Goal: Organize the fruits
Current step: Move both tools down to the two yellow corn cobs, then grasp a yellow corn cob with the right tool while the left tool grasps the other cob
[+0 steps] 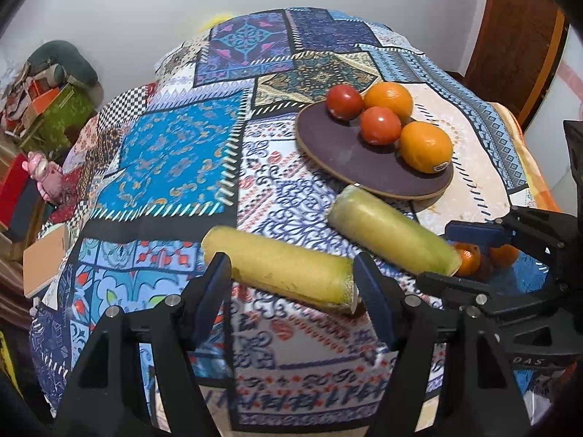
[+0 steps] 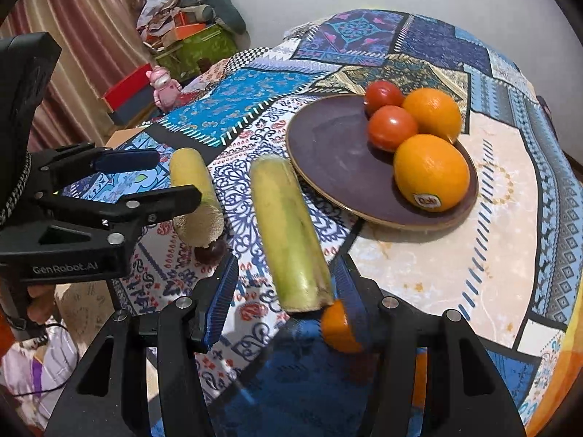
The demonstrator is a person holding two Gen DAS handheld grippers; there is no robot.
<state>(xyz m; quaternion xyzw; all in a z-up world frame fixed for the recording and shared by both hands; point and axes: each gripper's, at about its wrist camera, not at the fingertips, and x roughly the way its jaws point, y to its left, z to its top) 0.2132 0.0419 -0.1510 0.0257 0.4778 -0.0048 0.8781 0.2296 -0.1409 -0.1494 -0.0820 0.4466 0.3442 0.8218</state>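
Left tongs (image 1: 291, 284) spread around yellow cylinder fruit (image 1: 280, 269), right tongs (image 2: 284, 291) spread around green cylinder fruit (image 2: 288, 233), small orange (image 2: 337, 327) beside, oranges and tomatoes on purple plate (image 2: 328, 153), patchwork counter (image 2: 503, 240).

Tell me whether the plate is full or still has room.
Room left. The plate holds two oranges and two tomatoes, all on its right side; its left half is bare.

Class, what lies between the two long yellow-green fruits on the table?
Only bare patterned tablecloth separates the left fruit from the right fruit, clearest in the right wrist view.
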